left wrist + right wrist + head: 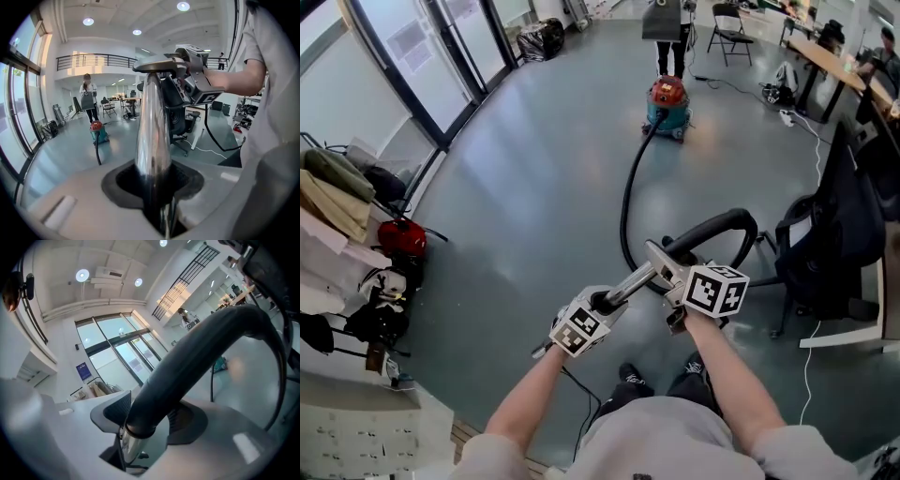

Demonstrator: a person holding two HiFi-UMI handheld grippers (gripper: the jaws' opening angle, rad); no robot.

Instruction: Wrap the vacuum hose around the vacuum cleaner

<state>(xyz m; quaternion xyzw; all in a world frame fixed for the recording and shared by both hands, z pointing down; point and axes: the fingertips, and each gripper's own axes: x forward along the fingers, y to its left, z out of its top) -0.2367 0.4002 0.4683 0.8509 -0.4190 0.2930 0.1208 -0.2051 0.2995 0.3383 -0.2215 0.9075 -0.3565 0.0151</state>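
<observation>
the vacuum hose point(626, 202) is a black ribbed line lying on the floor, running from the vacuum cleaner point(667, 105) at the upper centre of the head view down toward the lower centre, where it rises in a smooth black arch and joins a chrome tube point(630, 281). the cleaner is a small drum, red on top and teal below, standing well apart from the grippers

only the head view shows both grippers on that tube together: the left gripper point(602, 304) low on it, the right gripper point(671, 274) just above, at the black cuff. the left gripper view shows its jaws clamped on the mirror-bright, round tube, which rises straight up the middle of the frame to the right gripper at the top. the right gripper view shows what the others do not: the matte black cuff ends in a ring over the polished metal, and the ribbed dark pads sit closed against both sides of the hose there

the floor point(525, 187) is grey and glossy. a person point(670, 37) stands just behind the cleaner. a dark office chair point(834, 225) sits at right, glass doors point(422, 47) at upper left. the left gripper view alone shows a balcony railing point(93, 60) and round ceiling lights point(183, 6)
</observation>
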